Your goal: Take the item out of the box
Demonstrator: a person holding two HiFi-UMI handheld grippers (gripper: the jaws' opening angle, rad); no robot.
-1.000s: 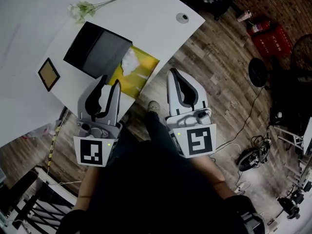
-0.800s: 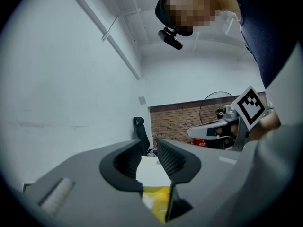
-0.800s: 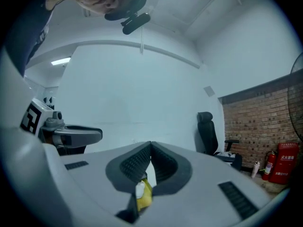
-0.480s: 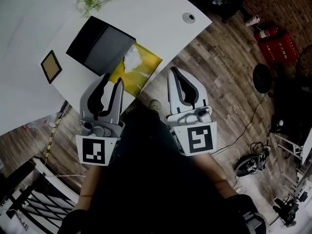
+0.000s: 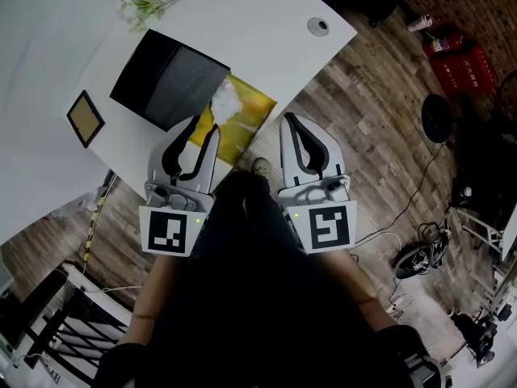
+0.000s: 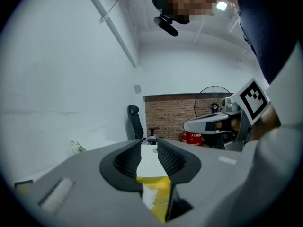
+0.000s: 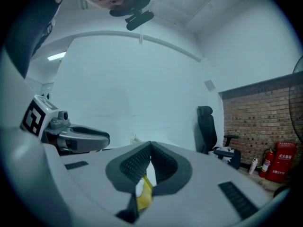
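Yellow box (image 5: 249, 113) at twelve o'clock: we should centre the empty left claw (image 5: 202, 128), jaws apart, over its white item (image 5: 225, 99); the right claw's (image 5: 291, 124) tips meet.

The right gripper (image 7: 150, 144) fills the lower frame. Its two ribbed jaws meet tip to tip, with nothing pressed between them. Through the gap below the tips a yellow item (image 7: 145, 194) with a white patch shows, lying beyond the jaws. At left, the left gripper (image 7: 100, 139) is seen side-on, its marker cube (image 7: 34, 116) behind it. At right stand a black office chair (image 7: 206, 126), a brick wall (image 7: 258, 119) and a red fire extinguisher (image 7: 280, 167).
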